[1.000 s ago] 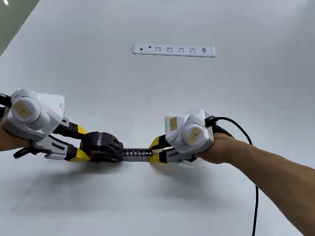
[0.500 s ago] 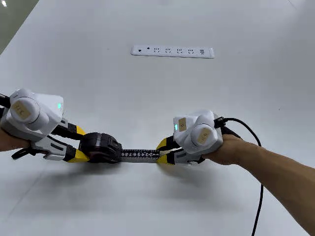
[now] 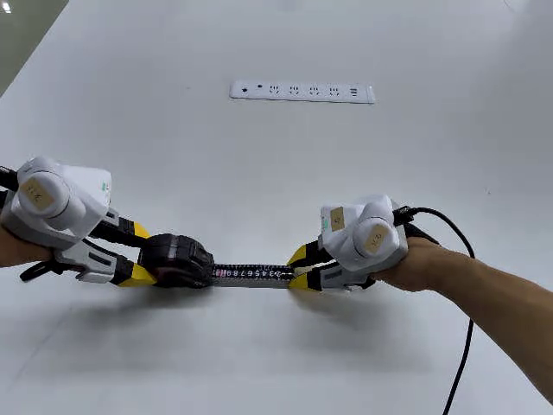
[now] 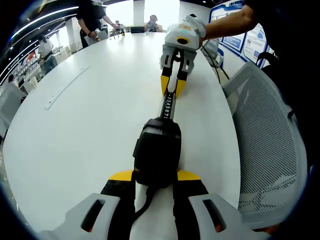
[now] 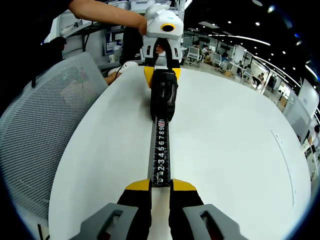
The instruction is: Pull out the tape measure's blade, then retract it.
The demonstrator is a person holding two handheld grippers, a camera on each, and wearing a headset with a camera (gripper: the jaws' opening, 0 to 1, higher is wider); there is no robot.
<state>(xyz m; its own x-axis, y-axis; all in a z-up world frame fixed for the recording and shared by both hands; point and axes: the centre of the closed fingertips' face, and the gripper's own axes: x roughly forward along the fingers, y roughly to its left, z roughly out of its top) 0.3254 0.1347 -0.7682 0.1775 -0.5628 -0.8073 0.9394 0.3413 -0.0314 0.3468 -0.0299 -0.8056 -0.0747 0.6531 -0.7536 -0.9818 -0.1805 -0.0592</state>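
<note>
1. The left gripper (image 3: 145, 252) squeezes the black case (image 3: 177, 259) so it cannot slide; it sits by the table's (image 3: 173, 156) near edge;
2. The blade (image 3: 255, 273) is partly out, lying flat; numbers 2 to 9 can be read;
3. The right gripper (image 3: 301, 269) pinches the blade's tip to pull it; a power strip (image 3: 302, 90) lies toward the far edge, with no words I can read.
</note>
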